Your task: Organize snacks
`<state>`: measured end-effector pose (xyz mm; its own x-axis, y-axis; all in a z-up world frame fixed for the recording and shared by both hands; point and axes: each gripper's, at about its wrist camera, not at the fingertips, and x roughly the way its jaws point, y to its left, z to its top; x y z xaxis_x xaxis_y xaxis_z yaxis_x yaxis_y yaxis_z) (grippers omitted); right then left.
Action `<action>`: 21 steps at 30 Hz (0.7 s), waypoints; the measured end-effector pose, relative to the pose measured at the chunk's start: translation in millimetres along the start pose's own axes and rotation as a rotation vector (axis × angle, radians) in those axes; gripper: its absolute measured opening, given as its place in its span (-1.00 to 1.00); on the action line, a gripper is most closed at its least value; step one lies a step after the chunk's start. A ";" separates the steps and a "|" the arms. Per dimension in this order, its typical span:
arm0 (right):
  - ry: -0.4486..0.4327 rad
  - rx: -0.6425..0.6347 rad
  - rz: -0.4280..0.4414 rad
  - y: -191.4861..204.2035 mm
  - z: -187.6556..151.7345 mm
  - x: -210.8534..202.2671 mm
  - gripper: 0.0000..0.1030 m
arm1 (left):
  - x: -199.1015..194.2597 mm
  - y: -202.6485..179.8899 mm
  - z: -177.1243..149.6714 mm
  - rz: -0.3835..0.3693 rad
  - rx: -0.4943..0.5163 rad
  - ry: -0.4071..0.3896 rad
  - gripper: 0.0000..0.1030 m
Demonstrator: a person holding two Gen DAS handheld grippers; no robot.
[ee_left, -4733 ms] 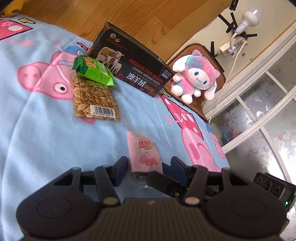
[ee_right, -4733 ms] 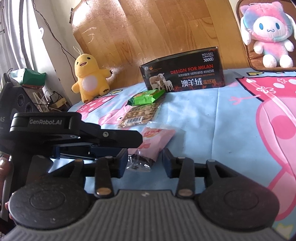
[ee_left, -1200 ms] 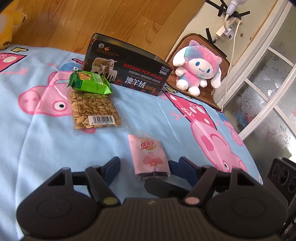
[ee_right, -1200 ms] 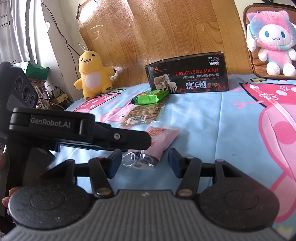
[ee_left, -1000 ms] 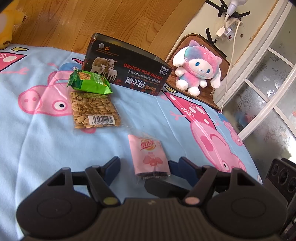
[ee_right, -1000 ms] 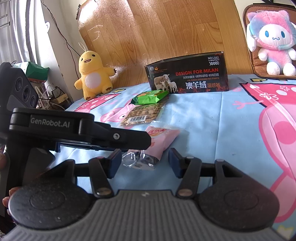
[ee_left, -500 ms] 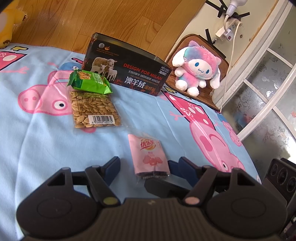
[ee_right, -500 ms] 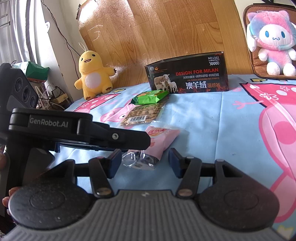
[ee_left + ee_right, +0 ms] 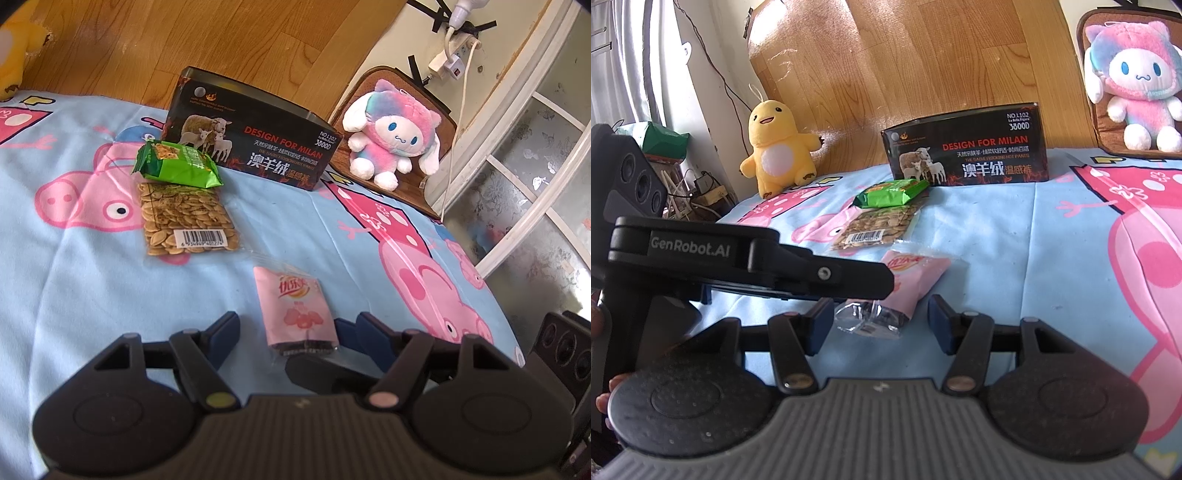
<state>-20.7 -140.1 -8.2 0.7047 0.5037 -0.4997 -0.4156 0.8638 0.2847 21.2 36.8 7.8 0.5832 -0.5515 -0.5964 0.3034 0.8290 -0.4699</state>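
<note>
Snacks on blue cartoon sheet (image 9: 74, 280): at left, green packet (image 9: 176, 166) overlapping far end of clear seed bag (image 9: 186, 218) with barcode; further right, pink sachet (image 9: 295, 304), dark strip at near end. Left gripper (image 9: 295, 328) wide open around sachet, untouched; right gripper (image 9: 879, 317) likewise open at its clear end.

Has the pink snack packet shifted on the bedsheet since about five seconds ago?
No. The pink snack packet lies just as far below the seed bag and black box; only the cameras shifted.
</note>
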 end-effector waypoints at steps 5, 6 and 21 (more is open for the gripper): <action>0.009 -0.020 -0.004 3.9 -1.5 1.8 -0.24 | 3.0 -2.5 -1.5 -0.038 -0.002 0.013 0.31; 0.009 -0.025 -0.007 4.7 -1.7 2.1 -0.24 | 3.3 -3.0 -1.7 -0.034 0.001 0.011 0.31; -0.074 -0.088 -0.052 13.6 3.5 -5.7 -0.42 | -0.5 2.8 9.7 -0.111 -0.049 -0.017 0.20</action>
<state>-28.3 -131.3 1.4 0.7656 0.4599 -0.4497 -0.4239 0.8866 0.1851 29.0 40.3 13.1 0.5607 -0.6378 -0.5280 0.3298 0.7569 -0.5641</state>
